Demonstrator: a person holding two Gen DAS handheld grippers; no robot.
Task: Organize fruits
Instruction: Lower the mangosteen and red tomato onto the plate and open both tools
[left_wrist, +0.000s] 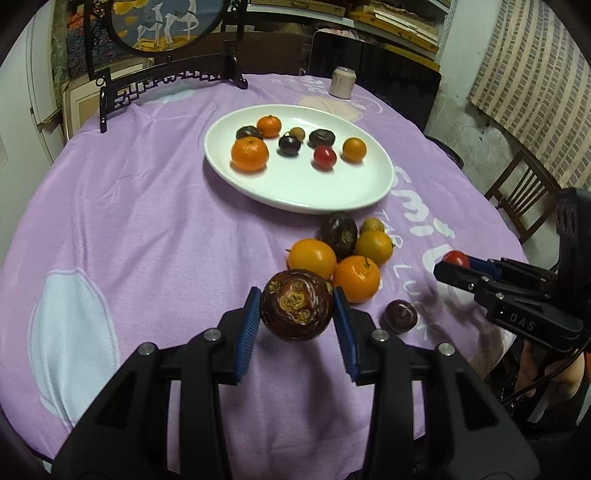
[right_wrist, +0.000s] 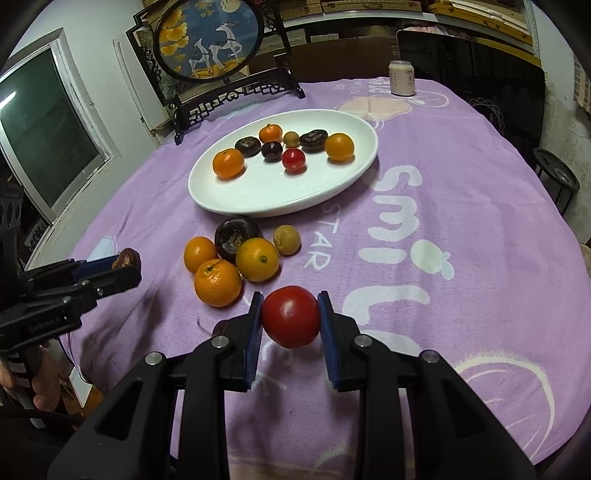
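A: The round dark-brown mottled fruit (left_wrist: 296, 303) is hanging above the purple cloth-covered counter (left_wrist: 155, 229), left gripper (left_wrist: 296, 314) fingers clamping it.

B: And the right gripper (right_wrist: 290, 318) is squeezing a red tomato (right_wrist: 290, 316). Be lowering both gently into bare space on the white oval plate (left_wrist: 314, 195), I'd judge.

Round surface under lilac printed cloth (right_wrist: 461, 229); dark carved-wood stand with round deer painting (right_wrist: 210, 40) far ahead, window (right_wrist: 44, 122) ahead-left, wooden slatted chair (left_wrist: 524, 199) right, cluttered shelves (left_wrist: 395, 22) behind.
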